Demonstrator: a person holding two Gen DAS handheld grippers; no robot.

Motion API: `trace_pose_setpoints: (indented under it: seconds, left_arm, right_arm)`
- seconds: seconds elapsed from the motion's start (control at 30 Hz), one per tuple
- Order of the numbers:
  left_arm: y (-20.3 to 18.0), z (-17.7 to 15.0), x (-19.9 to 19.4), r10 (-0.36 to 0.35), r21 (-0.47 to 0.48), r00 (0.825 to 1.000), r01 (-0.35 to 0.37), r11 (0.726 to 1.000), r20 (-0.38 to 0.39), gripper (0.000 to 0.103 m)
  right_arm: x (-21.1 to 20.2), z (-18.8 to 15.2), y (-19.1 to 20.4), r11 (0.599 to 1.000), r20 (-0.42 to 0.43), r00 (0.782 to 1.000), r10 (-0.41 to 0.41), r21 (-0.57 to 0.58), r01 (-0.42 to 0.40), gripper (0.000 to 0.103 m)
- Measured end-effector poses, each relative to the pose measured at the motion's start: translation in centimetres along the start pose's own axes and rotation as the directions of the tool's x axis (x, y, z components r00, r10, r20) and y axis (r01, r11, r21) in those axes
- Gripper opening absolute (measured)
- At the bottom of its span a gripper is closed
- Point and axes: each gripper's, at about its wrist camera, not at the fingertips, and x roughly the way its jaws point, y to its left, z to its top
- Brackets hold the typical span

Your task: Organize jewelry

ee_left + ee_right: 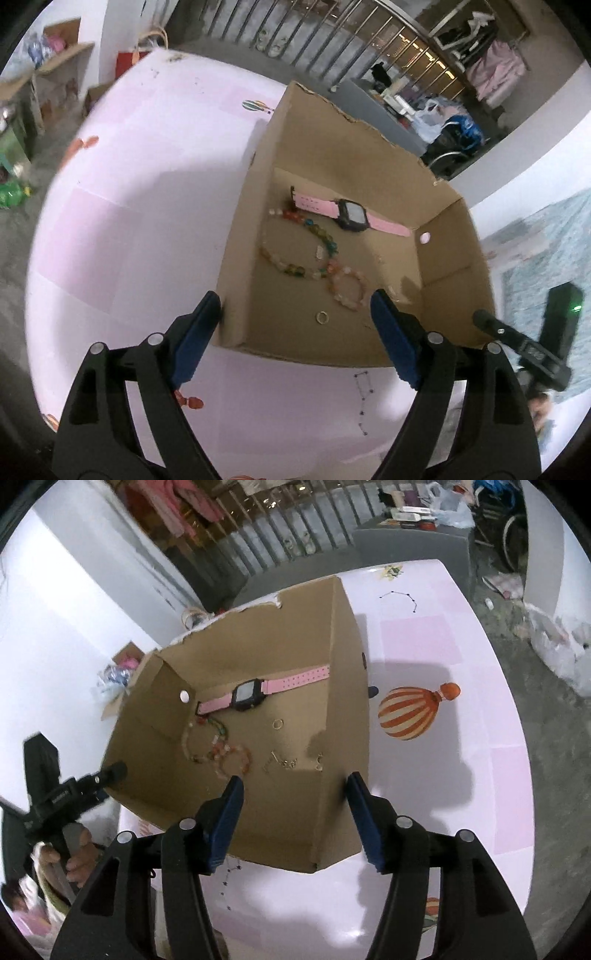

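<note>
We note pink watch [352, 216], bead strands [299, 251], ring [322, 317] in box [454, 236]; both grippers [295, 332] [293, 819] tilted down, splayed, empty.

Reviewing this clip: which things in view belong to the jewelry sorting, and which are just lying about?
Part of the job:
cardboard box
pink watch
colored bead bracelet
pink bead bracelet
ring
small chain pieces

Just lying about:
balloon print on the table cover
hanging clothes
plastic bags
</note>
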Motion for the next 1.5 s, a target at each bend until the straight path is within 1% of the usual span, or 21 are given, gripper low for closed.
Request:
trace_pose_setpoints:
  seconds: [0.03,0.13,0.33,0.53,0.73,0.93,1.2,1.33,1.43,1.5]
  left_arm:
    - [-0.4,0.0,0.1,0.018,0.006,1.000,-0.018,1.000,0.007,0.079]
    - [-0.9,-0.1,-0.4,0.030,0.012,0.999,-0.030,0.999,0.029,0.079]
    - [-1.2,-0.7,-1.8,0.025,0.035,0.999,-0.026,0.999,0.038,0.079]
    - [-0.6,-2.2,-3.1,0.006,0.021,0.998,-0.008,1.000,0.056,0.079]
    - [0.2,-4.2,-3.5,0.010,0.034,0.999,-0.011,0.999,0.040,0.079]
    - [0.6,-5.2,-3.8,0.017,0.052,0.999,-0.019,0.998,0.034,0.079]
    - [0.7,-5.8,-4.2,0.010,0.058,1.000,-0.011,0.998,0.025,0.079]
    - [0.9,-6.0,-4.5,0.007,0.058,1.000,-0.009,0.998,0.022,0.079]
    - [0.9,-6.1,-4.6,0.013,0.068,0.999,-0.015,0.998,0.035,0.079]
    - [0.4,-6.2,-5.0,0.026,0.095,0.998,-0.032,0.995,0.062,0.079]
  right_arm:
    - [0.1,0.1,0.0,1.000,-0.005,1.000,-0.003,-0.002,0.003,0.057]
    - [-0.3,0.3,-0.1,1.000,-0.003,1.000,0.002,0.009,-0.002,0.057]
    - [-1.9,0.1,0.0,1.000,0.030,0.999,-0.012,0.025,0.011,0.057]
    - [-3.0,-1.7,0.8,1.000,0.029,0.999,-0.024,0.005,0.024,0.057]
    - [-3.1,-3.7,0.9,1.000,0.038,0.999,-0.025,0.009,0.025,0.057]
    - [-3.2,-5.1,1.2,0.999,0.048,0.998,-0.037,0.018,0.036,0.057]
    - [-3.6,-6.3,1.6,0.997,0.083,0.994,-0.069,0.025,0.067,0.057]
    - [-3.8,-6.8,1.6,0.997,0.100,0.993,-0.070,0.021,0.068,0.057]
    - [-3.7,-6.9,1.5,0.998,0.113,0.991,-0.067,0.014,0.066,0.057]
    - [-4.0,-7.0,1.3,0.998,0.125,0.990,-0.061,0.020,0.059,0.057]
